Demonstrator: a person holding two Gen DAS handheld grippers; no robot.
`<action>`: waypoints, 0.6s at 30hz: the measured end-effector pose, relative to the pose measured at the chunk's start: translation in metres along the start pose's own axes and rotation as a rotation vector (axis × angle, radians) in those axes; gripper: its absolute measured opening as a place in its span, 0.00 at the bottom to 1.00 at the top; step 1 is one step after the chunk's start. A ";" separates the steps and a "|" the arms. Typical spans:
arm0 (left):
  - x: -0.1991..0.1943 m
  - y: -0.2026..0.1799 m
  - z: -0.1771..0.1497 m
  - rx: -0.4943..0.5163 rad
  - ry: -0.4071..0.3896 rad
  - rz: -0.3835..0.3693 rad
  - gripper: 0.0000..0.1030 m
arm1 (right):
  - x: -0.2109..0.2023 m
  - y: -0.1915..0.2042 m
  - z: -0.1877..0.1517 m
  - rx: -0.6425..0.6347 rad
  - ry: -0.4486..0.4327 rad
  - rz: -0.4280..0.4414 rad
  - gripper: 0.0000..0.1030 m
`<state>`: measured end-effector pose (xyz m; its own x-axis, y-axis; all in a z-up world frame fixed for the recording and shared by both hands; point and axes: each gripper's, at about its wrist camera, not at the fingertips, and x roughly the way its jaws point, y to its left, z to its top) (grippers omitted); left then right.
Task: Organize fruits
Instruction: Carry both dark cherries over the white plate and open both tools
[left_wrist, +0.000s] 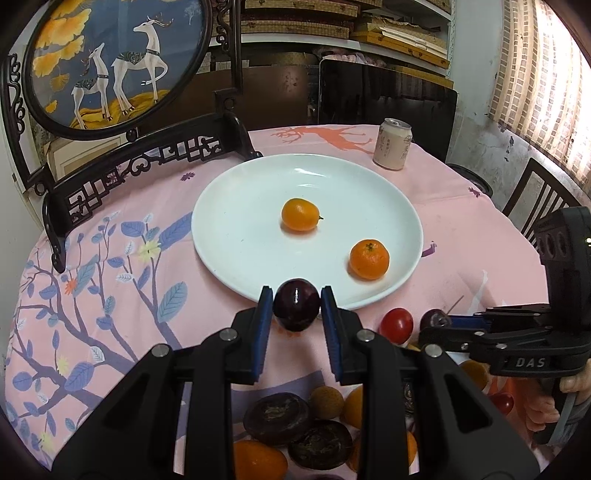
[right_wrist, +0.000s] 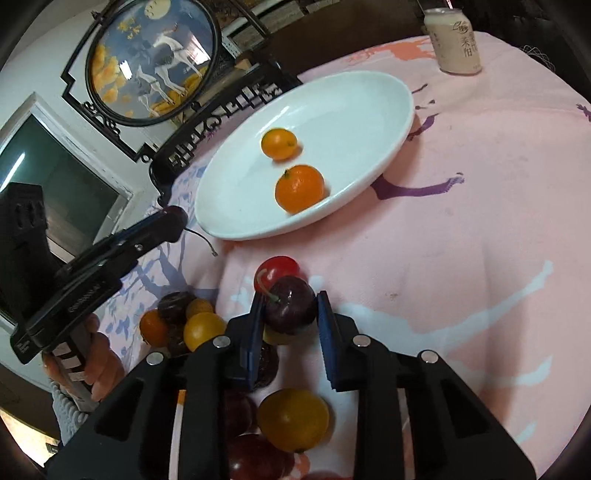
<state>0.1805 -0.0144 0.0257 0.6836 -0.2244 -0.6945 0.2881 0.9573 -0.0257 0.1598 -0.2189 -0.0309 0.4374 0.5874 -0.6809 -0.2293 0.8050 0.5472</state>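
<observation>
A white plate holds an oval kumquat and a mandarin. My left gripper is shut on a dark cherry just above the plate's near rim. To its right, my right gripper is shut on a second dark cherry with a curved stem, low over the pink cloth. A red cherry tomato lies just beyond it. Several loose fruits lie under both grippers.
A pale drink can stands behind the plate on the right. A carved dark stand with a round deer picture lines the table's left. A dark chair back stands at the right edge. Bare pink cloth spreads right of the plate.
</observation>
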 end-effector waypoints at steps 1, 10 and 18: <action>0.000 0.001 0.001 -0.003 0.000 -0.003 0.26 | -0.003 0.001 0.001 -0.002 -0.012 -0.004 0.28; 0.025 0.013 0.041 -0.040 -0.002 0.061 0.26 | -0.013 0.031 0.059 -0.150 -0.154 -0.178 0.28; 0.057 0.027 0.051 -0.109 0.037 0.092 0.54 | 0.023 0.030 0.082 -0.266 -0.175 -0.343 0.41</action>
<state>0.2616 -0.0109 0.0225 0.6777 -0.1301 -0.7237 0.1494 0.9881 -0.0377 0.2343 -0.1881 0.0098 0.6616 0.2795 -0.6958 -0.2514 0.9569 0.1453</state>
